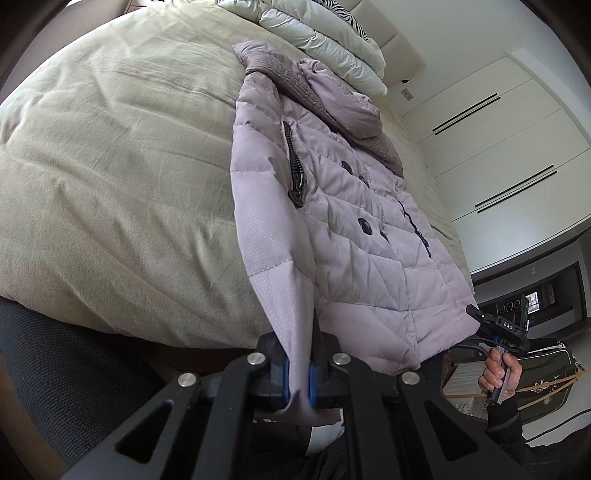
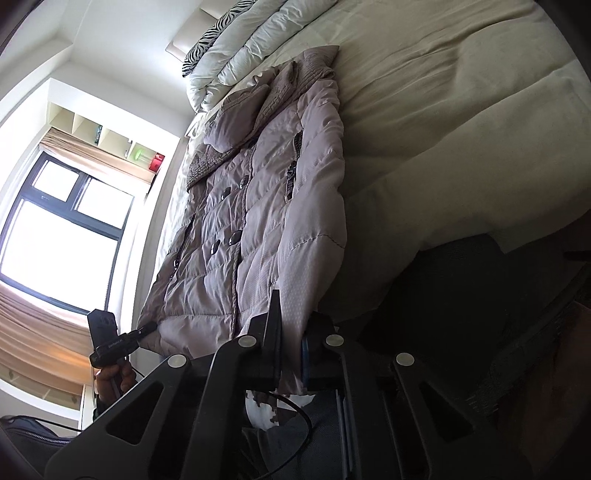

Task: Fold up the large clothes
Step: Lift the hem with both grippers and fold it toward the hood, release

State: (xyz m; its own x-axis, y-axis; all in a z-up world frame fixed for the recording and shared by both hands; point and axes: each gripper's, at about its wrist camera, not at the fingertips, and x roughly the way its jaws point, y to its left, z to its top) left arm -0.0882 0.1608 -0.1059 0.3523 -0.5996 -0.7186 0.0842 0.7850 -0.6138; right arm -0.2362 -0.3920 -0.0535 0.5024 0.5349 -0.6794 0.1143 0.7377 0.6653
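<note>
A lilac quilted puffer jacket (image 1: 354, 229) lies front-up on the bed, collar far, hem near; it also shows in the right wrist view (image 2: 251, 221). My left gripper (image 1: 299, 376) is shut on the jacket's near hem edge by one side seam. In the left wrist view my right gripper (image 1: 474, 312) pinches the hem's other corner. In the right wrist view my right gripper (image 2: 291, 354) is shut on the jacket's hem edge, and my left gripper (image 2: 146, 328) pinches the far corner of the hem.
The bed has a beige cover (image 1: 110, 177) and white pillows (image 1: 332, 33) at the head, with a zebra-print pillow (image 2: 210, 33). White wardrobe doors (image 1: 498, 147) stand beside the bed. A window (image 2: 62, 229) with curtains is on the other side. A dark bag (image 1: 546, 373) sits on the floor.
</note>
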